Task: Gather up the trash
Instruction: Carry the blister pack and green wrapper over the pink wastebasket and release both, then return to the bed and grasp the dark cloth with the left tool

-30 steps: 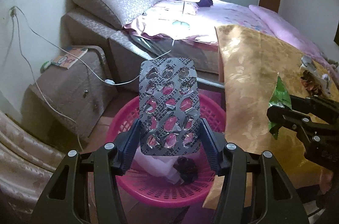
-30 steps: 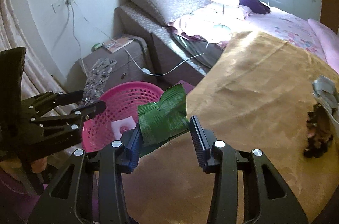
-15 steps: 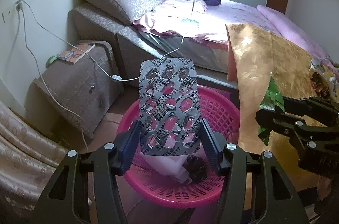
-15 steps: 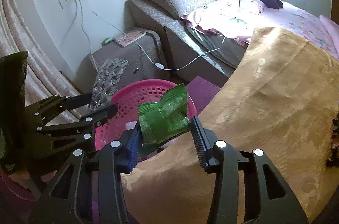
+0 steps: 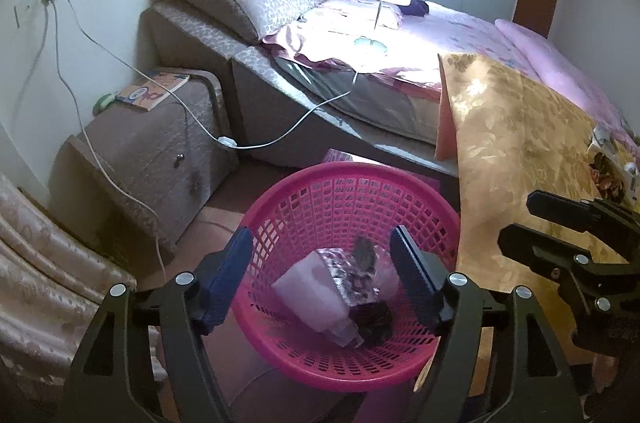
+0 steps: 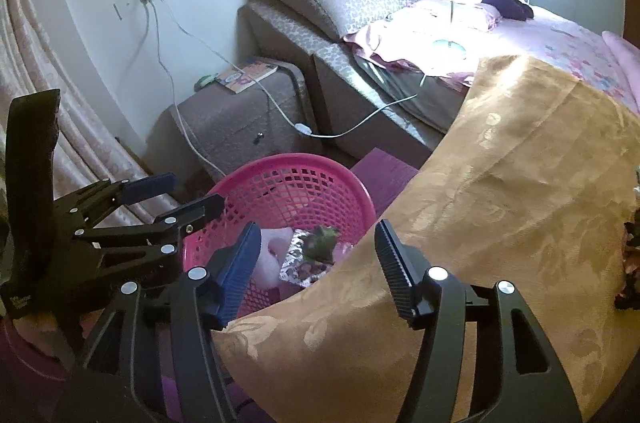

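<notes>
Left wrist view looks down between the left gripper, whose jaws are opening with nothing pinched between them. Below the gap sits the pink basket on the floor. Inside it lies the silver blister pack, tilted across a pale pink wad, with a dark clump at its near end. A blurred brownish-green scrap shows just past the pack's far edge; its outline is too smeared to say whether it rests or hangs in air. At the right edge the right gripper appears side-on above the gold cloth.

Right wrist view shows the right gripper with jaws opening too, free of any load. The green wrapper is blurred, far of the fingers, over the blister pack in the basket. The gold cloth covers the basket's near right rim and hides part of its contents. The left gripper reaches in from the left over the basket's rim. More litter at the cloth's right edge is cut off.
</notes>
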Tool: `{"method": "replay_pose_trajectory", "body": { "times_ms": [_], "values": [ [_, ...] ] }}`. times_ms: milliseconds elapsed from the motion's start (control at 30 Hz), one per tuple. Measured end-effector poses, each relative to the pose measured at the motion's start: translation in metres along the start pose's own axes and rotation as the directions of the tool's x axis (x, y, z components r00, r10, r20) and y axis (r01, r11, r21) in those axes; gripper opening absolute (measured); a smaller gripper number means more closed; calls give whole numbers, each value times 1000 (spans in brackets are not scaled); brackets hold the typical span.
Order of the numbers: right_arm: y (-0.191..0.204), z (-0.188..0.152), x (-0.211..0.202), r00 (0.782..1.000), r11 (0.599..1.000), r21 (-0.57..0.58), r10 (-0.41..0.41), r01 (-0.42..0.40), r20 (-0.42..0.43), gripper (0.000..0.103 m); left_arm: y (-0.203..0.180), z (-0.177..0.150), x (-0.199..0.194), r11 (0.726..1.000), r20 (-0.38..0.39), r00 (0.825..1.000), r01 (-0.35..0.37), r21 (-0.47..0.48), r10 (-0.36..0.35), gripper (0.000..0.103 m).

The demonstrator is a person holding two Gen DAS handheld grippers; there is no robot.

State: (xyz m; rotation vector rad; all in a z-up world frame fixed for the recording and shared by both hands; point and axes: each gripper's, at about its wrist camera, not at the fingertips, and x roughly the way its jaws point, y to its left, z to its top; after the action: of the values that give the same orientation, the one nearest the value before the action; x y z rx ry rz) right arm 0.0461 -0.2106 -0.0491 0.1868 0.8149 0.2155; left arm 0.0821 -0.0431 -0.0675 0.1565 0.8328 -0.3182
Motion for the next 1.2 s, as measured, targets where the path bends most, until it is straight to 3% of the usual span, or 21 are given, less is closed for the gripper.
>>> {"method": "replay_pose_trajectory", "body": {
  "times_ms": [433,633,800,1067,1200],
  "values": [
    [-30,-24,-42,988,990,53,-135,131,81,62,-23,-3,-10,998,43,998,43,53,-46,73],
    [-68,-51,-80,962,963,140,-248,232,114,64,-49,-7,-14,990,41,995,88,113,-93,73],
    [-108,-81,-115,923,914,237,-364,328,123,64,-77,-6,-14,975,30,989,141,171,-148,73],
    [-163,-122,-155,849,814,362,-519,454,102,65,-163,0,-23,909,33,962,245,336,-272,73],
    [-182,-139,-165,833,784,406,-546,469,91,65,-215,4,-23,862,24,939,305,405,-344,73]
  ]
}}
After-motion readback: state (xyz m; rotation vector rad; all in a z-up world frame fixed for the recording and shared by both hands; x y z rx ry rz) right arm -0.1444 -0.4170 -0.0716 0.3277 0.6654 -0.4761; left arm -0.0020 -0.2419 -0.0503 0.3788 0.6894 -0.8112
